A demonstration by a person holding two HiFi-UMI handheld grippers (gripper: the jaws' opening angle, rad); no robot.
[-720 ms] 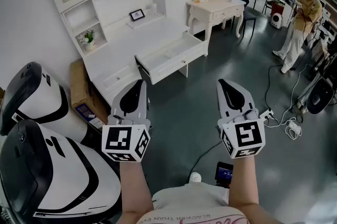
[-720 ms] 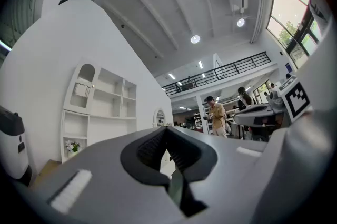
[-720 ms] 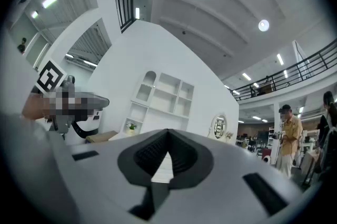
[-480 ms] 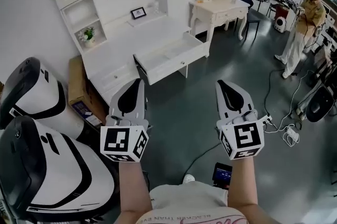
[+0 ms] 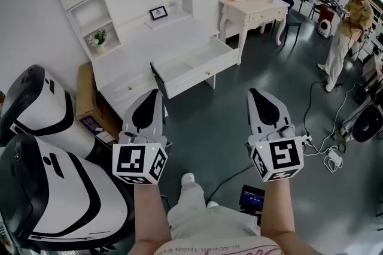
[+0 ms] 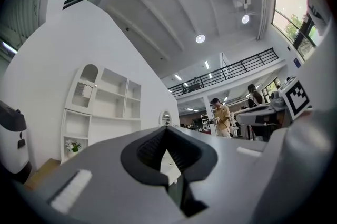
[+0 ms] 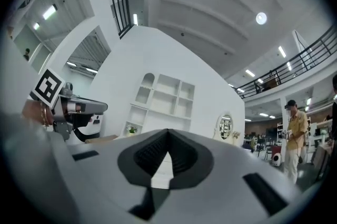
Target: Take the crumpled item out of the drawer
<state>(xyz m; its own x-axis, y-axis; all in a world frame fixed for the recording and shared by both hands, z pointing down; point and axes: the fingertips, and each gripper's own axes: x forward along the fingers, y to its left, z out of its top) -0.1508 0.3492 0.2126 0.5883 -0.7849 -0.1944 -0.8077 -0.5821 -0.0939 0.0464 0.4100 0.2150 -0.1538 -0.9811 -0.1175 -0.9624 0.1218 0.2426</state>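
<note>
Two white-and-black machines [image 5: 54, 200] bulk at the left, beside a white shelved desk [image 5: 173, 32] set against the wall. A white dressing table [image 5: 254, 8] stands to its right. The desk's drawer [image 5: 200, 75] is pulled open, well ahead of both grippers. The crumpled item inside is too small to make out. The left gripper [image 5: 157, 93] and right gripper [image 5: 254, 93] hover side by side above the floor, each with its jaws clenched together and empty.

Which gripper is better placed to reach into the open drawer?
Left, probably. The left gripper points nearly at the open drawer; the right gripper sits farther to the side. Both have jaws shut, so either must open first.
</note>
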